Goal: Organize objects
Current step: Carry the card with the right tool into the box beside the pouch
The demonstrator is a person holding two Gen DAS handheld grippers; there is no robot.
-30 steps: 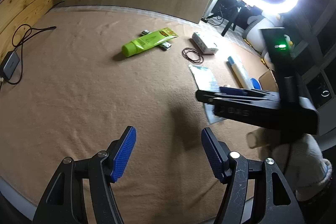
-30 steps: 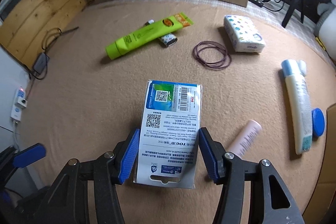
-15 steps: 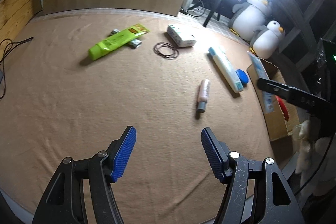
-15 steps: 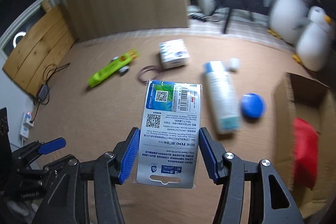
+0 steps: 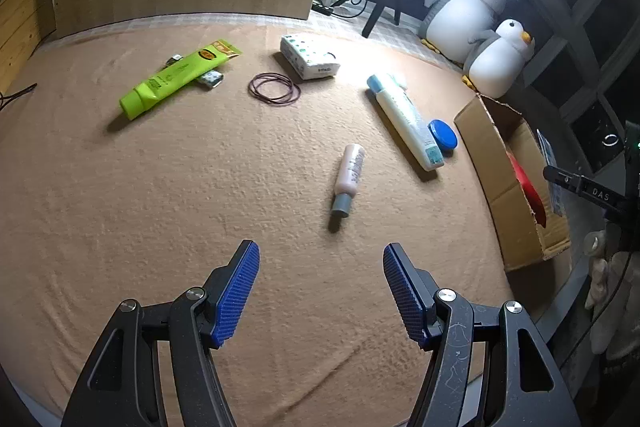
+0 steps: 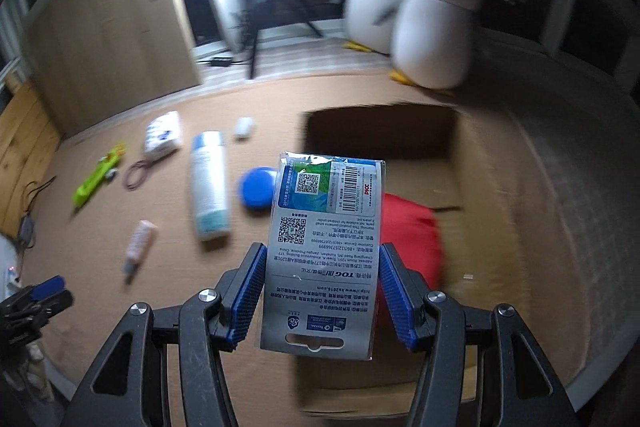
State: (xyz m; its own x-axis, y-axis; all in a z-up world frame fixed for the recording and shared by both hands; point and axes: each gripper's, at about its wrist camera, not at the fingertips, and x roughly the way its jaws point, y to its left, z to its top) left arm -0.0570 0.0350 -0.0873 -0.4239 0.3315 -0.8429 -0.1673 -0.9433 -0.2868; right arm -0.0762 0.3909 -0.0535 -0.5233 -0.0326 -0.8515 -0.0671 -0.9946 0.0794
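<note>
The right gripper [image 6: 320,291] holds a flat packet [image 6: 324,251] above the box [image 6: 480,163]. It could slip out and land beside the box. The left gripper [image 5: 320,291] is wide and empty.

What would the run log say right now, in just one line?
right claw: shut on card packet, over cardboard box | left claw: open, empty | red item: in box

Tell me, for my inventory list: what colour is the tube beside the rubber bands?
Bright lime green tube, clearest in the left wrist view.
</note>
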